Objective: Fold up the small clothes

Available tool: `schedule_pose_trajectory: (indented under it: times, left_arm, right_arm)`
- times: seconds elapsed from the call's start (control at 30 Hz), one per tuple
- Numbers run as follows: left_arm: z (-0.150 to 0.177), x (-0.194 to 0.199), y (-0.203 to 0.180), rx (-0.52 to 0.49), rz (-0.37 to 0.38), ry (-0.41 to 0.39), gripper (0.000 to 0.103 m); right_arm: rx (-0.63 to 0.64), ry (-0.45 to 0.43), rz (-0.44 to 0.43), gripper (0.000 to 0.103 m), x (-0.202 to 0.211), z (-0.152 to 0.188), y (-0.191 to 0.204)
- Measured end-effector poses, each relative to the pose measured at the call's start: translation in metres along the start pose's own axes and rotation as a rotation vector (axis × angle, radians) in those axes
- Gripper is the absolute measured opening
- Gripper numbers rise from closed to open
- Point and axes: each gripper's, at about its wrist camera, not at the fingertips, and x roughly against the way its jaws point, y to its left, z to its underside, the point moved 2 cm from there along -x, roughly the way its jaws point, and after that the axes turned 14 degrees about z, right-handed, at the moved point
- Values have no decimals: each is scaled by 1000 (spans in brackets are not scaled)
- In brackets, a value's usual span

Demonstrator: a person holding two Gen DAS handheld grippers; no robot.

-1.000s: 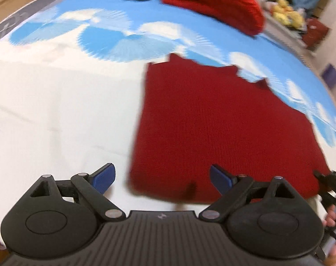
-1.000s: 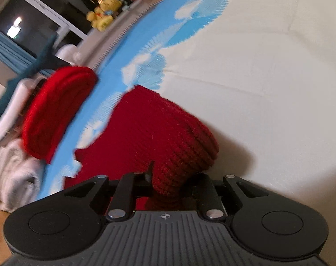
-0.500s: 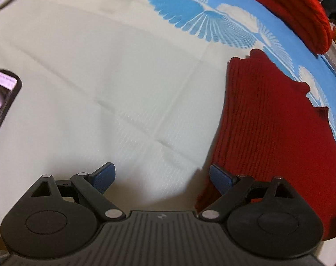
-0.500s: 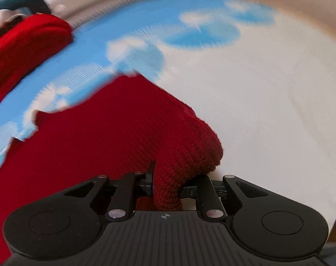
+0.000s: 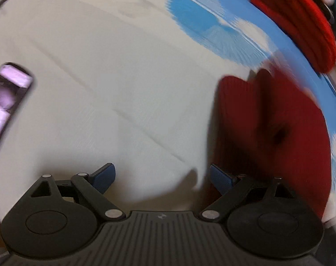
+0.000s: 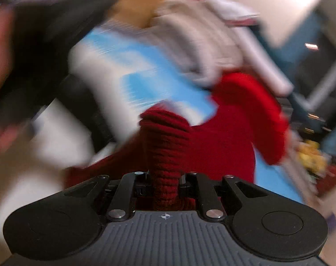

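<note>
A dark red knit garment (image 5: 272, 137) lies on the bed at the right of the left wrist view, partly folded over itself and blurred by motion. My left gripper (image 5: 162, 177) is open and empty, its right blue pad (image 5: 220, 178) at the garment's near left edge. My right gripper (image 6: 164, 182) is shut on a bunched edge of the same dark red garment (image 6: 165, 137), lifted above the rest of the cloth.
A bright red knit item (image 5: 301, 20) lies at the far side of the blue-and-white bed sheet (image 5: 114, 71); it also shows in the right wrist view (image 6: 256, 110). A phone with a lit screen (image 5: 6, 95) lies at the left. Pale folded clothes (image 6: 203, 40) lie behind.
My right gripper has swung the held garment edge up and across, and its view turned sharply. My left gripper slid further left of the garment. The garment now lies doubled over.
</note>
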Motion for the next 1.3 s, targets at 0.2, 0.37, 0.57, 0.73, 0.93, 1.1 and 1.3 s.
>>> schedule_pose_trajectory:
  times: [0.2,0.37,0.57,0.73,0.93,1.1,1.3]
  left_arm:
    - [-4,24,18,41,79,-38,95]
    - [0,28,-1,-36,131,-42,95]
    - [4,28,-11,-58,143,-38,95]
    - [1,30,-13,-74,136,-64,95]
    - [4,26,-24,-133,146,-49,95]
    - [9,30,-38,-176,171,-88,95]
    - [25,28,-73,-318,198,-105,97]
  right_arm:
    - [-114,-15,-61,40,-2,12,0]
    - [-181,-74,-148,24,12,13,-9]
    - [-273,-165,-86,15,38,6,-34]
    - [-182,-77,-150,21,26,16,-9]
    - [-512,9,-432,55,27,36,-61]
    - [-725,18,-230,55,36,64,-157]
    - [-626,179,-142,43,-6,97,-162]
